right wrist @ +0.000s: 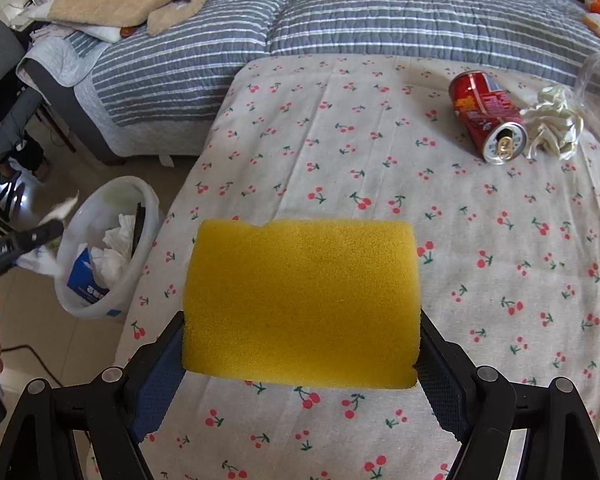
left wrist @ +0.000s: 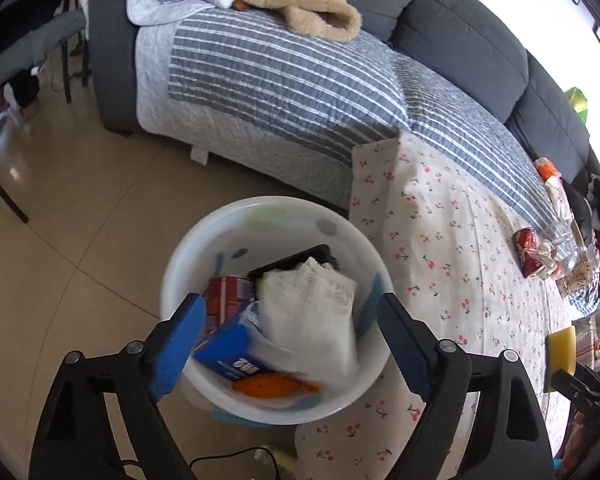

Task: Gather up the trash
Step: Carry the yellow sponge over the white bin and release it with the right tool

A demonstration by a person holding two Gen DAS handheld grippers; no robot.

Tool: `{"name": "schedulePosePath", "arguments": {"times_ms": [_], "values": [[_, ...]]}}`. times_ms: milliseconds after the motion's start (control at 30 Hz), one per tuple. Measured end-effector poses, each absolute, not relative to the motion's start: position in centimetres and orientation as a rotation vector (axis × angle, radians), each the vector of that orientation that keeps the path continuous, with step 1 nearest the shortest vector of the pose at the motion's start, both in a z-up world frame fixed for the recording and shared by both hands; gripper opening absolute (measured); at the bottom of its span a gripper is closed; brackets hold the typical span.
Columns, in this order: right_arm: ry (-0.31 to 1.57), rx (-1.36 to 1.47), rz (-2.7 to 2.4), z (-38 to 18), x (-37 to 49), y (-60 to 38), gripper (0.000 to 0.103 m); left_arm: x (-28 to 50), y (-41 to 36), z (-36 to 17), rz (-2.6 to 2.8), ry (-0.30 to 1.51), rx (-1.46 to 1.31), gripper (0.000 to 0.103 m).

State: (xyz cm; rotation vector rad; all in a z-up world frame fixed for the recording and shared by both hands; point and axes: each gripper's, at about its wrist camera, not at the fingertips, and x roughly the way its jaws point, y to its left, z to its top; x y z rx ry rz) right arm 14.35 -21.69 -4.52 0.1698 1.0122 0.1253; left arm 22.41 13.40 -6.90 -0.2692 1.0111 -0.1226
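Soft daylight is flooding both views, blowing out to pure white at the window (left wrist: 512, 8) in the left wrist view. The floor tiles (left wrist: 16, 160) are showing a pale glare. Fisheye distortion is bending the sofa (left wrist: 460, 36) and darkening the corners. The crumpled white paper (left wrist: 312, 312) in the bin (left wrist: 172, 280) is smearing with motion blur; the yellow sponge (right wrist: 300, 300) is staying sharp.

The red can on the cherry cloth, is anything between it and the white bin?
Nothing visible blocks it. The red can lies on the cherry cloth beside crumpled paper; open cloth runs to the white bin on the floor.
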Motion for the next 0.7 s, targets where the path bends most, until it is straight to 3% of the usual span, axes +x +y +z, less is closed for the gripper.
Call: {"name": "schedulePosePath", "arguments": {"times_ms": [200,367,700], "values": [[1.016,0.179,0.142,-4.8,14.4,-20.9,0.087,20.6,16.0,-6.1,-0.029,1.065,-0.300,0.097],[1.036,0.175,0.182,-4.7,15.2,-18.6,0.087,19.4,19.2,-7.0,0.061,1.127,-0.330,0.097],[1.074,0.120,0.340,-5.9,20.5,-7.2,0.087,17.3,23.2,-7.1,0.138,1.093,-0.196,0.103]]}}
